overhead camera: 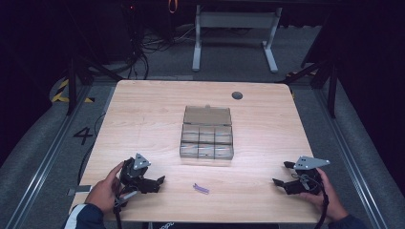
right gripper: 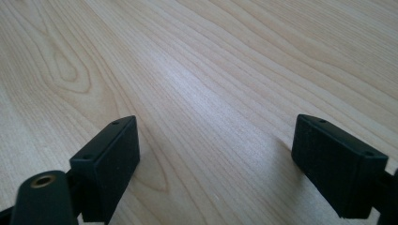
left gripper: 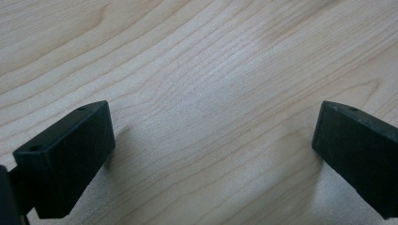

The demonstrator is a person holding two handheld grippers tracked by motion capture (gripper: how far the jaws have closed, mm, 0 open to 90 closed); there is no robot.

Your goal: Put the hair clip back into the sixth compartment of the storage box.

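A clear plastic compartment box (overhead camera: pixel 207 137) lies at the middle of the wooden table (overhead camera: pixel 143 109) with its lid open toward the far side. A small purple piece (overhead camera: pixel 201 189) lies on the wood near the front edge. My left gripper (overhead camera: pixel 154 183) rests at the front left, held by a hand, a short way left of the purple piece. Its jaws stand wide apart over bare wood (left gripper: pixel 211 117), so my left gripper (left gripper: pixel 213 140) is open. At the front right my right gripper (overhead camera: pixel 282 174) also rests on the table. My right gripper (right gripper: pixel 216 154) is open with nothing between its jaws.
A round dark grommet (overhead camera: pixel 237 95) sits in the table's far edge. Beyond the table stand a white desk frame (overhead camera: pixel 234 33) and tangled cables (overhead camera: pixel 143 43) on the floor. A metal rail (overhead camera: pixel 43 162) runs along the left side.
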